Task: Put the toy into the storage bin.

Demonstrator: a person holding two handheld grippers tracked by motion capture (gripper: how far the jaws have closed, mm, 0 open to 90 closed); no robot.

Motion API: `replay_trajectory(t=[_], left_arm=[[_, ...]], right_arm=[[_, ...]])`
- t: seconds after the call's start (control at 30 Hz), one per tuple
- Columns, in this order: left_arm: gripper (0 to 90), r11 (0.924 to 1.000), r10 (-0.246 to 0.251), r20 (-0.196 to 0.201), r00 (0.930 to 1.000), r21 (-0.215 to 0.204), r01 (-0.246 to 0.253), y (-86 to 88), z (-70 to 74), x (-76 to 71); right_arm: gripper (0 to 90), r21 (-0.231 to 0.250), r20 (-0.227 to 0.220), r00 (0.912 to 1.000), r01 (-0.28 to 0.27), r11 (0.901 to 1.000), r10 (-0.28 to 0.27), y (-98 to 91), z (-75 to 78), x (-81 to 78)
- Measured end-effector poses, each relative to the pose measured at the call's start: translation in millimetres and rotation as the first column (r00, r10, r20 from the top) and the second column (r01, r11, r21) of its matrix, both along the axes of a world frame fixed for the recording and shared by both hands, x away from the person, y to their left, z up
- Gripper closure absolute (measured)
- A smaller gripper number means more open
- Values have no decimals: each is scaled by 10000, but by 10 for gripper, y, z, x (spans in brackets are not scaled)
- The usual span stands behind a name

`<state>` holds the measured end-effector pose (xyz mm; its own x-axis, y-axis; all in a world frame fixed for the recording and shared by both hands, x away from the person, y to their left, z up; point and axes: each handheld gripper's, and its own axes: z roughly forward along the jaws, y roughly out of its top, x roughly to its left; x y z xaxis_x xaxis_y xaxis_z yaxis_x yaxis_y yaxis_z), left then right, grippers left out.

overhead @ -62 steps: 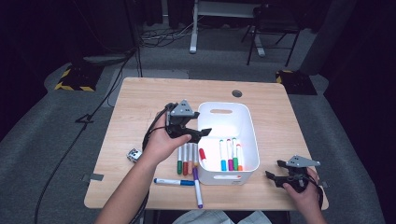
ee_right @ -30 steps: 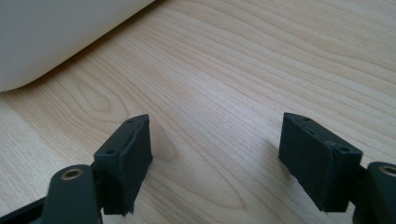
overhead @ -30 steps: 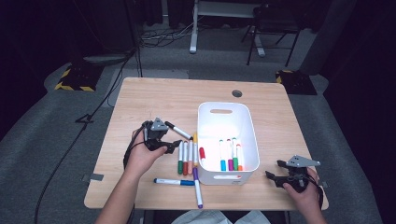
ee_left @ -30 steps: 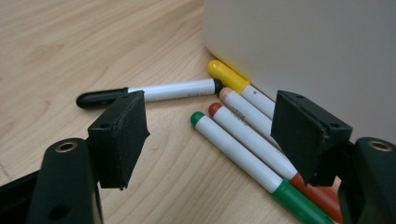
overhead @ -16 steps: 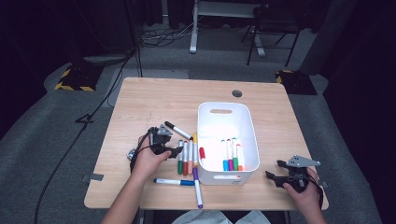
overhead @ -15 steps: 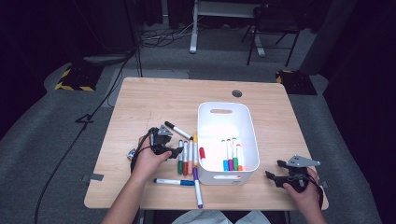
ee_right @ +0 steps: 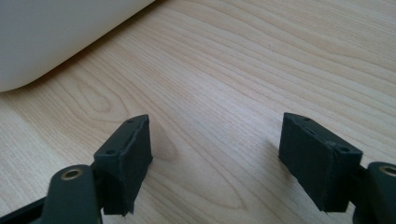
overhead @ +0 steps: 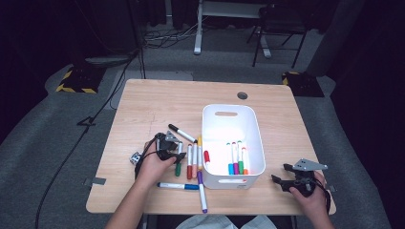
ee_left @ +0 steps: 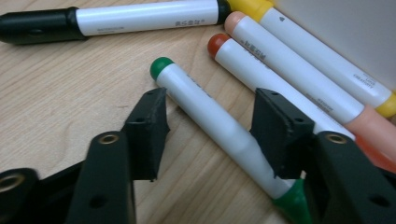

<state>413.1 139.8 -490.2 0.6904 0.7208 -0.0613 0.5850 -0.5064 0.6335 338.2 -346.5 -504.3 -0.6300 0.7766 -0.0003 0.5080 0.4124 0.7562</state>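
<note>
The left hand-held gripper (overhead: 175, 153) is seen left of centre in the high view, lowered onto the row of markers beside the white bin (overhead: 232, 138); two seconds earlier it was held up over the bin's left rim, and a second ago it was still above the bench (overhead: 143, 109), so it has been brought down and toward the lower left of the frame since then. Its jaws have just been closing; in the left gripper view they are set about half-wide on either side of the green marker (ee_left: 219, 126), which lies slantwise between them on the wood. The right pad appears to be against the marker's barrel, while a gap is left between the left pad and the barrel; the marker is not yet clamped and rests on the bench. Just beyond it, toward the upper right of that view, the red marker (ee_left: 261, 74), the orange marker (ee_left: 299, 60) and the yellow marker (ee_left: 327, 51) are laid side by side, and the black marker (ee_left: 116, 18) is stretched across the top.

The right hand-held gripper (overhead: 286, 174) is seen at the lower right of the high view, where it was in every earlier frame; its jaws are spread wide over bare wood with nothing between them, the bin's wall being seen at the upper left of the right gripper view.
</note>
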Motion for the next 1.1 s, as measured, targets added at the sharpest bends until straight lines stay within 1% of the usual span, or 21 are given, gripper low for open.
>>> replay_trajectory(t=[0.03, 0.1, 0.13, 0.17, 0.2, 0.23, 0.27, 0.3, 0.33, 0.53, 0.6, 0.67, 0.7, 0.73, 0.77, 0.8, 0.93, 0.97, 1.03, 1.07, 1.1], left_arm=[[531, 9998, 40, 134, 9999, 216, -43, 16, 9, 1], [585, 9990, 161, 79, 9998, 414, -164, 40, 18, -7], [613, 9988, 147, 178, 9997, 469, -155, 62, 16, 0], [636, 9988, 228, 181, 9996, 419, -236, 73, 15, -1], [651, 9985, 249, 93, 9996, 489, -253, 91, 22, -3], [669, 9988, 243, 161, 9996, 428, -249, 100, 16, 4], [693, 9985, 304, 180, 9994, 460, -312, 111, 19, 2], [721, 9980, 307, 279, 9991, 536, -322, 122, 21, 6], [749, 9986, 283, 126, 9995, 433, -288, 129, 21, 9], [761, 9982, 444, 135, 9989, 386, -448, 133, 21, 18], [761, 9987, 407, -10, 9992, 303, -407, 140, 30, 30], [761, 9991, 430, -263, 9987, 41, -429, 157, 28, 37], [761, 9990, 414, -248, 9988, -131, -418, 164, 26, 38], [761, 9993, 325, -197, 9993, -199, -329, 179, 51, 39], [762, 9992, 204, -268, 9994, -333, -213, 194, 81, 36], [762, 9984, 217, -155, 9996, -515, -224, 202, 107, 28], [761, 9953, 39, 40, 10000, -966, -35, 235, 239, -13], [762, 9952, -69, 172, 9998, -975, 85, 251, 277, -21], [762, 9942, -171, 302, 9994, -1058, 202, 279, 359, -49], [762, 9914, -107, 389, 9992, -1298, 157, 293, 409, -70], [762, 9908, -112, 463, 9989, -1342, 173, 308, 443, -81]], right_arm=[[257, 0, -2, 10000, -3, 10000, 3, 0, 0, 0], [257, 11, 0, 10000, 7, 10000, -7, 1, 0, 0], [257, -4, 1, 10000, -3, 10000, 3, 0, 0, 0], [257, 12, -2, 10000, 12, 10000, -12, 2, 0, -1], [257, 3, 3, 10000, 8, 10000, -8, 1, 0, -1], [257, 2, 2, 10000, 10, 10000, -10, 1, 0, -1], [257, 5, 2, 10000, 10, 10000, -10, 2, 0, -1], [257, 7, 5, 10000, 15, 10000, -15, 2, 0, -1], [257, 1, 2, 10000, 11, 10000, -11, 2, 0, -1], [257, -16, 13, 10000, 0, 10000, 0, 2, 0, -1], [257, -17, 11, 10000, 0, 10000, 0, 2, 0, -1], [257, -13, 10, 10000, 3, 10000, -3, 2, 0, -1], [257, 3, 6, 10000, 7, 10000, -7, 2, 0, -1], [257, 3, 6, 10000, 7, 10000, -7, 2, 0, -1], [257, 10, -6, 10000, 8, 10000, -8, 2, 0, -1], [257, 9, 2, 10000, 5, 10000, -5, 1, 0, 0], [257, 7, -3, 10000, 7, 10000, -7, 2, 0, -1], [257, 11, -4, 10000, 10, 10000, -10, 2, 0, -1], [257, 7, -1, 10000, 16, 10000, -16, 2, 0, -1], [257, 10, -3, 10000, 10, 10000, -10, 2, 0, 0], [257, 7, -4, 10000, 9, 10000, -9, 2, 0, -1]])
